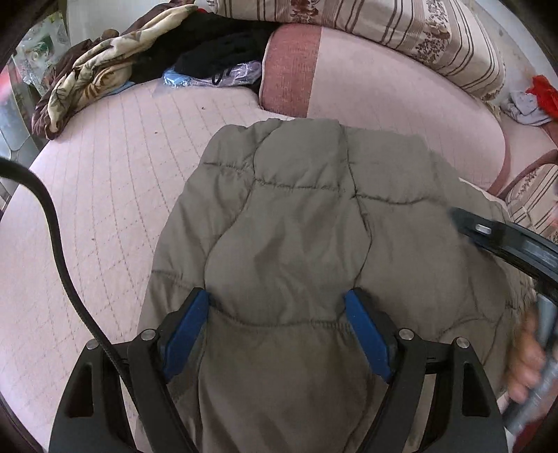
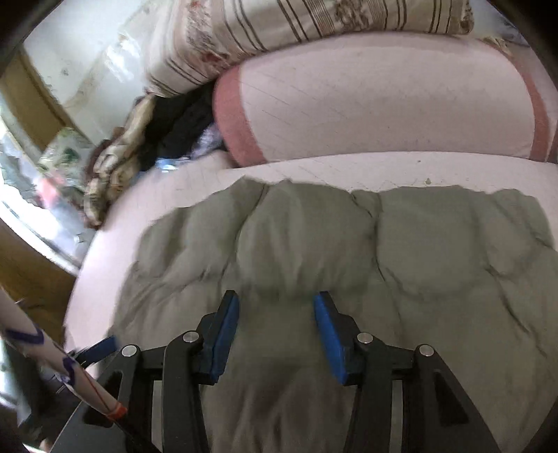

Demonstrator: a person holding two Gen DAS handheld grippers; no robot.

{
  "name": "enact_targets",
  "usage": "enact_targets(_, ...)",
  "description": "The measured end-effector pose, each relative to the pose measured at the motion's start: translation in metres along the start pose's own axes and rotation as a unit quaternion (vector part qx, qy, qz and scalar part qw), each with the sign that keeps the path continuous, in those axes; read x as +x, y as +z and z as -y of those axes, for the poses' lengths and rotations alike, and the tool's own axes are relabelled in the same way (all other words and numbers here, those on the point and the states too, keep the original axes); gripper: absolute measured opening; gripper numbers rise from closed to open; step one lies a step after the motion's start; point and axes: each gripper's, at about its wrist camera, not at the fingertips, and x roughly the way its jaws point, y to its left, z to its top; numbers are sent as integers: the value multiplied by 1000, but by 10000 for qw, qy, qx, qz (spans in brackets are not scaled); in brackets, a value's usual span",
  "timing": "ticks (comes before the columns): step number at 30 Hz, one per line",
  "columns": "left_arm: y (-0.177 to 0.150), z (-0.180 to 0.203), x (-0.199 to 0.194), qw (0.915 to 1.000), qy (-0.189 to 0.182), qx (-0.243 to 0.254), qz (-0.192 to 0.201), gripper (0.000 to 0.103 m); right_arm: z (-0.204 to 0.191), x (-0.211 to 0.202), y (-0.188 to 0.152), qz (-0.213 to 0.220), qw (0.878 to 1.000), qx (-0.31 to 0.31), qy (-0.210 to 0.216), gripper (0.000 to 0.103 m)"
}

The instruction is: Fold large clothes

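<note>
A grey-green quilted puffer jacket (image 1: 307, 223) lies spread on a pink quilted bed (image 1: 104, 195). My left gripper (image 1: 277, 299) is open, its blue pads on either side of a puffy fold of the jacket. My right gripper (image 2: 277, 301) is also open over the jacket (image 2: 383, 251), with padded fabric bulging between the pads. In the left wrist view the right gripper (image 1: 505, 240) and the hand holding it show blurred at the right edge.
A pink bolster cushion (image 1: 366, 80) and striped floral pillows (image 1: 401, 31) lie behind the jacket. A heap of patterned and black clothes (image 1: 146, 55) sits at the back left. Red and grey items (image 1: 533, 101) lie far right. A black cable (image 1: 55, 223) hangs left.
</note>
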Motion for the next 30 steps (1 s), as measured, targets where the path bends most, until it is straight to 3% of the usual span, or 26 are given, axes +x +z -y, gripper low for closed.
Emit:
enact_targets(6,3,-3,0,9998,-73,-201,50,80,17,38,27,-20,9991,206,-376,58)
enact_targets(11,-5,-3,-27,9990,-266,-333,137,80,14,8,26,172,9974,148,-678,58)
enact_targets(15,-21,-7,-69,9978,139,-274,591,80,21,-45,-11,417,9965,16,-724,58)
enact_targets(20,-48,-18,-114,9903,737,-328,1134,80,67,-105,-82,549,9947,198,-850,59)
enact_targets(27,-83,-26,-167,9729,1364,-421,1821,80,159,-161,-151,647,9822,957,-1480,60)
enact_targets(30,-92,-26,-187,9662,1466,-507,2060,84,179,-182,-163,731,9661,1080,-2229,65)
